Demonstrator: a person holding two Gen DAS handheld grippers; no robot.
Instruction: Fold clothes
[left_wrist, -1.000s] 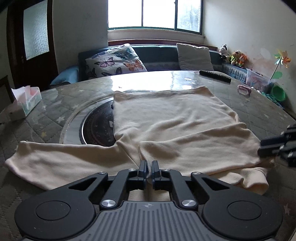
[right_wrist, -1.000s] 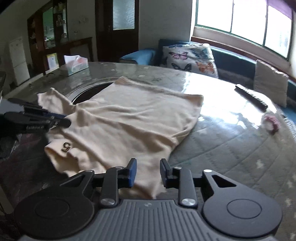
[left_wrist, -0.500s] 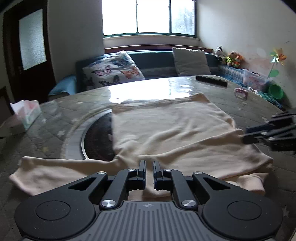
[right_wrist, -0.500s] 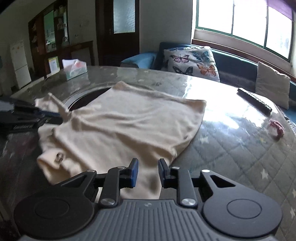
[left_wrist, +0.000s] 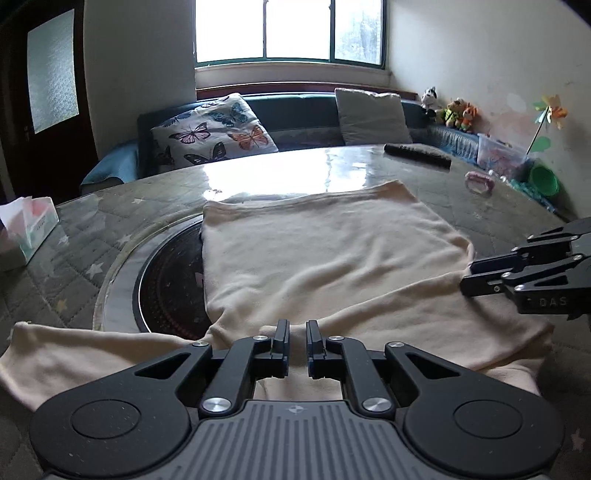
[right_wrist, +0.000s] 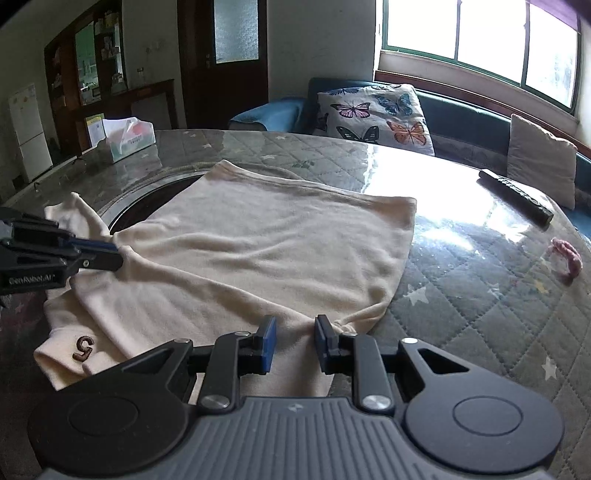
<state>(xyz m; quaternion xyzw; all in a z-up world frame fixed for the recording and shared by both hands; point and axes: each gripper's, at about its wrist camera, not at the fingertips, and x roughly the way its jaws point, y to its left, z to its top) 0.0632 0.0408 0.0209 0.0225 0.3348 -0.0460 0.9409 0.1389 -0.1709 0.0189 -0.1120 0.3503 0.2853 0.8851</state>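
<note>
Quilted round table (left_wrist: 424, 173) under window (left_wrist: 288, 29) — both grippers' jaws pinching cream garment (left_wrist: 325, 251).

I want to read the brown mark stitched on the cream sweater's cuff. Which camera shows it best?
The right wrist view: the brown mark faces the camera on the folded sleeve end of the cream sweater, at the lower left. The left wrist view shows the sweater's body and both sleeves, but no mark.
</note>
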